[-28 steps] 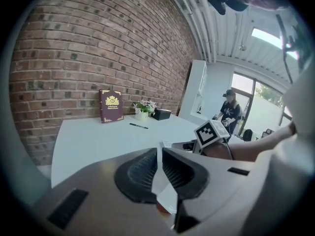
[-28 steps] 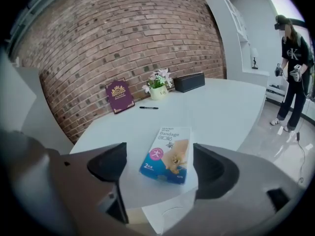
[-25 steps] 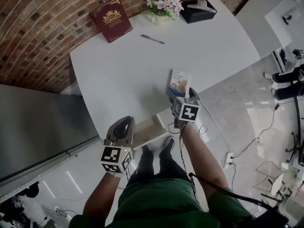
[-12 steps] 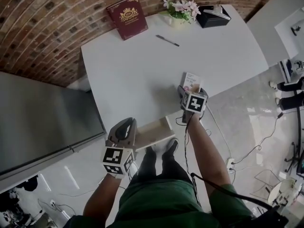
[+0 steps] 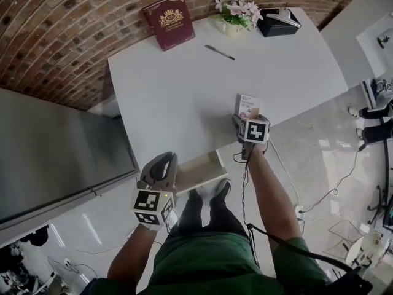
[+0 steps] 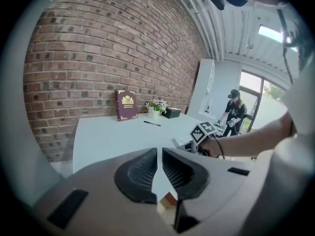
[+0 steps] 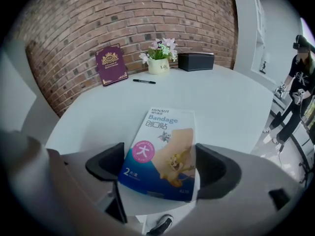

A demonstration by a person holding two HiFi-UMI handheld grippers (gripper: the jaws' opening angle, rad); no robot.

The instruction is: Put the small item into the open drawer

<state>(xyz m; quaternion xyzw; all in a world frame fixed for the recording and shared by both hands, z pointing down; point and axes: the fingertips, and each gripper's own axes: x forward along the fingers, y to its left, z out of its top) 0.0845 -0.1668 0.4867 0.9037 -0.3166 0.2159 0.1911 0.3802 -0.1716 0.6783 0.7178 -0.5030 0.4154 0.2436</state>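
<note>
A flat bandage box (image 7: 162,151), blue and white with a cartoon print, lies near the front right edge of the white table (image 5: 184,97). My right gripper (image 7: 160,168) has the box between its jaws, which are closing; both pads sit against the box's long sides. The head view shows the same box (image 5: 247,105) just ahead of that right gripper (image 5: 247,119). Under the table's front edge the pale wooden drawer (image 5: 198,172) stands pulled out. My left gripper (image 5: 161,160) hovers at the drawer's left end, shut and empty, as the left gripper (image 6: 159,157) view also shows.
At the table's far side stand a maroon book (image 5: 169,21), a pen (image 5: 220,52), a flower pot (image 5: 235,14) and a black tissue box (image 5: 278,21). A grey cabinet (image 5: 55,158) flanks the left. Cables (image 5: 288,183) lie on the floor to the right. A person (image 6: 231,113) stands far off.
My right gripper has pushed forward so that the bandage box now lies between its jaws. The left gripper has stayed by the drawer.
</note>
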